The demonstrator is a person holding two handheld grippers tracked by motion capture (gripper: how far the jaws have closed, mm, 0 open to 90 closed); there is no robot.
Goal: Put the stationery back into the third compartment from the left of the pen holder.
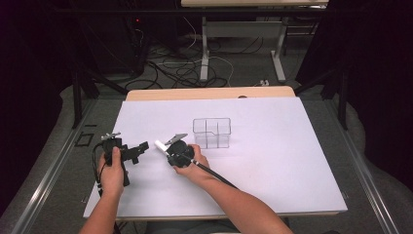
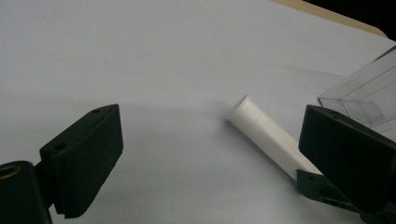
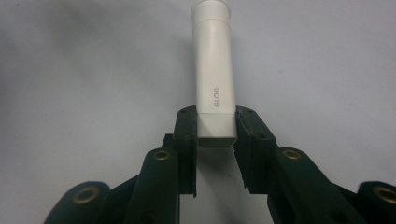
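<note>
Clamped between the two black jaws of the right gripper (image 1: 165,150), seen from the high view, is a white glue stick (image 1: 160,146). Its capped end juts out toward the person's left, low over the white table (image 1: 272,161). The right hand (image 1: 192,163) wraps the gripper body, with the forearm coming in at a slant from the bottom edge and a black cable trailing back along it. The left hand (image 1: 113,171) grips the left gripper (image 1: 144,147) upright, jaws pointing right toward the glue stick and spread apart on nothing. A clear plastic divided box (image 1: 212,132) stands just beyond the right hand.

From the left gripper view, the left gripper (image 2: 210,154) has its ribbed pads (image 2: 88,158) spread wide. The glue stick (image 2: 266,133) slants between them, farther off, its lower end hidden behind the right-side pad. A corner of the clear box (image 2: 369,93) shows at the right edge.

From the right gripper view, the right gripper (image 3: 215,135) pinches the flat bottom end of the glue stick (image 3: 214,60), which points straight away and bears small grey lettering.
</note>
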